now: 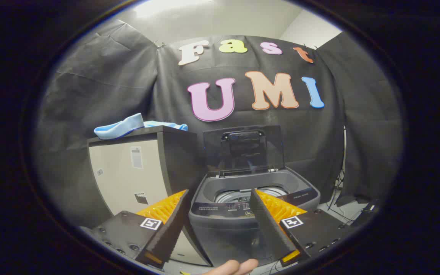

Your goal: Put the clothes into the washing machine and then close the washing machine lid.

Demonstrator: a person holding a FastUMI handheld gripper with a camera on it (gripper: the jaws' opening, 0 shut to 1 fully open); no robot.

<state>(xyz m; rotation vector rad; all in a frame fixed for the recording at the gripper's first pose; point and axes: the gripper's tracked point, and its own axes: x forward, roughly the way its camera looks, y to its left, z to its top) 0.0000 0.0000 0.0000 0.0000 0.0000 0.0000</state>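
A grey top-loading washing machine [239, 214] stands ahead of my fingers, its dark see-through lid [243, 151] raised upright at the back. The metal drum [235, 195] shows inside the opening. A light blue garment [128, 126] lies on top of a tall cabinet [136, 175] to the left of the machine, well beyond my fingers. My gripper [218, 195] is open, with nothing between its fingers, and the machine's front panel sits in the gap between them.
Black cloth walls close the booth behind and at both sides. A stand and cables [338, 198] sit on the floor to the right of the machine. A person's fingers [235, 267] show just below the gripper.
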